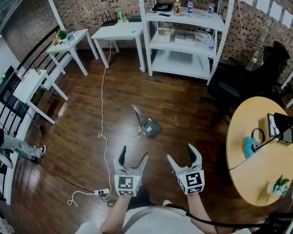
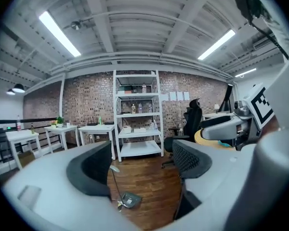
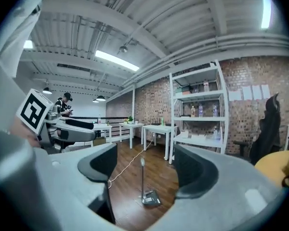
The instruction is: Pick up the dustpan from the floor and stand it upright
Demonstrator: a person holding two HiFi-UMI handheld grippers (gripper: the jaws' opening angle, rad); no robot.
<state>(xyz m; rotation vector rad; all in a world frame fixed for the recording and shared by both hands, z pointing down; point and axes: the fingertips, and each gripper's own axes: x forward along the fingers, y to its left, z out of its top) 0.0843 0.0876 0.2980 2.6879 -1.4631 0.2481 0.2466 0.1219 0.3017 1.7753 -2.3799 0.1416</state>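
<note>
We hold two grippers side by side at the lower middle of the head view, both pointing away from us toward the top of the frame. Our left gripper (image 1: 134,154) sits left of centre, jaws spread wide and empty. Our right gripper (image 1: 181,153) sits just right of centre, jaws equally wide and empty. The two are near each other but not touching. Each has a black-and-white marker cube at its base. Our left forearm (image 1: 115,212) and right forearm (image 1: 197,209) rise from the bottom edge.
</note>
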